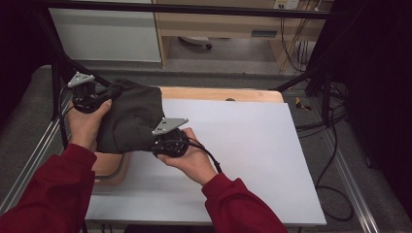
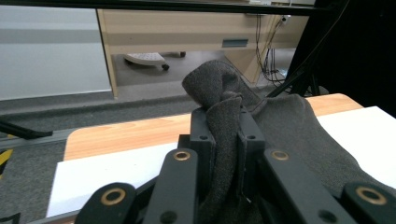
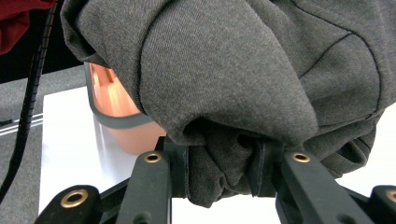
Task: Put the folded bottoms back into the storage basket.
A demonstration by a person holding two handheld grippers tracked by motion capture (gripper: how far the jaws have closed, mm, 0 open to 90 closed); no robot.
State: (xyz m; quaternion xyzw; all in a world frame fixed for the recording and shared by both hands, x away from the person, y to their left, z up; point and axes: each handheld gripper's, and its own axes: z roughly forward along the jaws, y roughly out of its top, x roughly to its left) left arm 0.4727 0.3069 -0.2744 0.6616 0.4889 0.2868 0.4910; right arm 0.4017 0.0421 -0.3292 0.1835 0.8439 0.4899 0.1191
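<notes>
A dark grey garment (image 1: 132, 114) hangs bunched between my two grippers over the table's left side. My left gripper (image 1: 112, 93) grips its far left edge. In the left gripper view the jaws (image 2: 226, 128) are shut on a fold of the grey cloth (image 2: 289, 126), which pokes up above them. My right gripper (image 1: 155, 141) holds the garment's near lower edge. In the right gripper view its jaws (image 3: 219, 156) are shut on a thick wad of the cloth (image 3: 233, 70), which billows over them. Both hands wear red sleeves.
A peach-coloured tub (image 1: 111, 167) with a dark rim (image 3: 114, 120) sits under the garment at the table's left edge. A white sheet (image 1: 238, 155) covers most of the wooden table (image 1: 218, 92). Black frame bars and cables run along both sides.
</notes>
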